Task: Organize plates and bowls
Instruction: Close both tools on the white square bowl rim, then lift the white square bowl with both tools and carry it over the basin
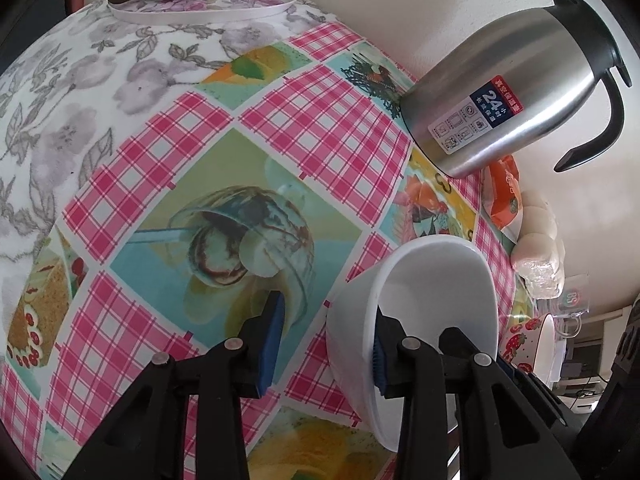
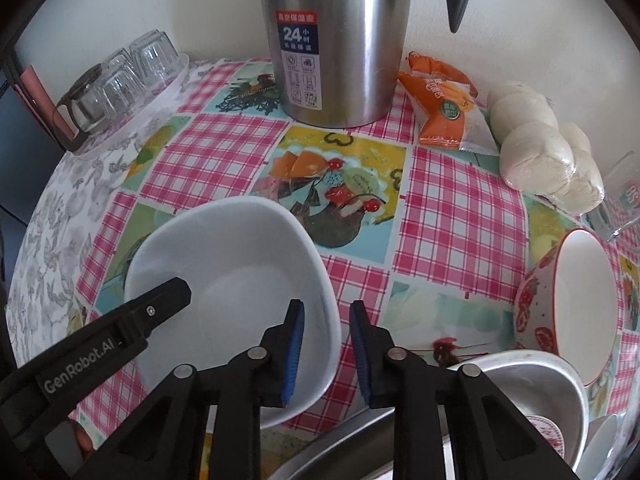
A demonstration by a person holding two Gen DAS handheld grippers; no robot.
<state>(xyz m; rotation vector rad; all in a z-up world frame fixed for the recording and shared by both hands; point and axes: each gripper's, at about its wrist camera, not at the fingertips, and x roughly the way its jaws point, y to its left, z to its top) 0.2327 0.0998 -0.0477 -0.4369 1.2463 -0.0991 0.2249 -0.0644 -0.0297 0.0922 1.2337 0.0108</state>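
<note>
A white rounded-square bowl point(image 1: 440, 280) sits on the patterned tablecloth point(image 1: 320, 128). My left gripper point(image 1: 327, 305) straddles its near wall. One pad is inside the bowl and the other stands outside with a gap to the wall, so it is open. In the right wrist view, my right gripper point(image 2: 326, 303) straddles the right rim of the same bowl point(image 2: 232, 264). Its pads stand a little apart from the rim, also open. A black finger point(image 2: 160, 304) of the left gripper reaches over the bowl's left side. A strawberry-print bowl point(image 2: 536, 312) leans at the right.
A steel thermos jug point(image 2: 340, 40) stands at the back by the wall. Beside it lie an orange snack packet point(image 2: 444, 108) and a bag of white buns point(image 2: 540, 144). Upturned glasses on a tray point(image 2: 120, 80) are back left. Metal bowls point(image 2: 520, 376) crowd the near right.
</note>
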